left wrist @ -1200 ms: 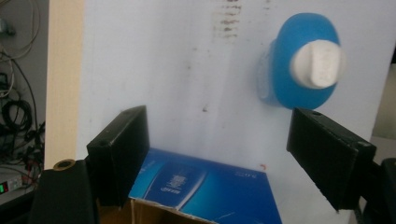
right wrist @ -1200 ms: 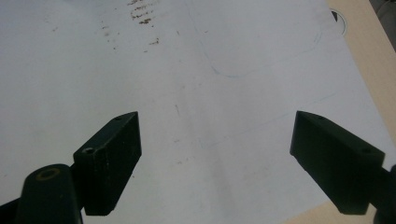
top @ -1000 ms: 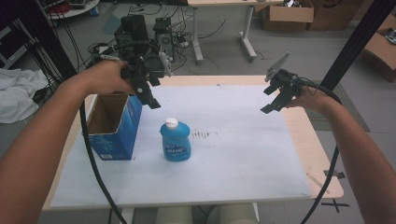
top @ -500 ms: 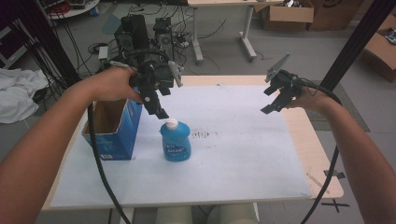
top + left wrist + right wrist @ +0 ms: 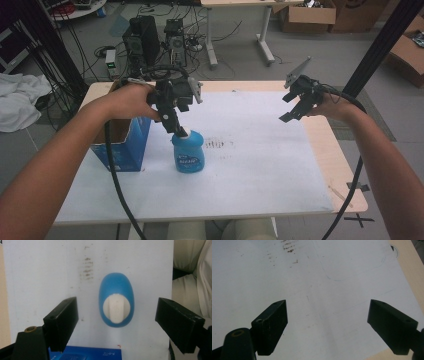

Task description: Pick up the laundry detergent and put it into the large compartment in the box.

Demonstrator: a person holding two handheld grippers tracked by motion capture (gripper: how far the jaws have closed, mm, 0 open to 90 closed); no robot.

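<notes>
Wide-apart gripper (image 5: 328,327) above white sheet (image 5: 287,277)

Only "5.0" legible, on the blue box (image 5: 85,354).

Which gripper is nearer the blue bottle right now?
Left. The left gripper hangs directly above the blue bottle, its open jaws on either side of the white cap without touching. The right gripper is far off, open over bare table.
</notes>
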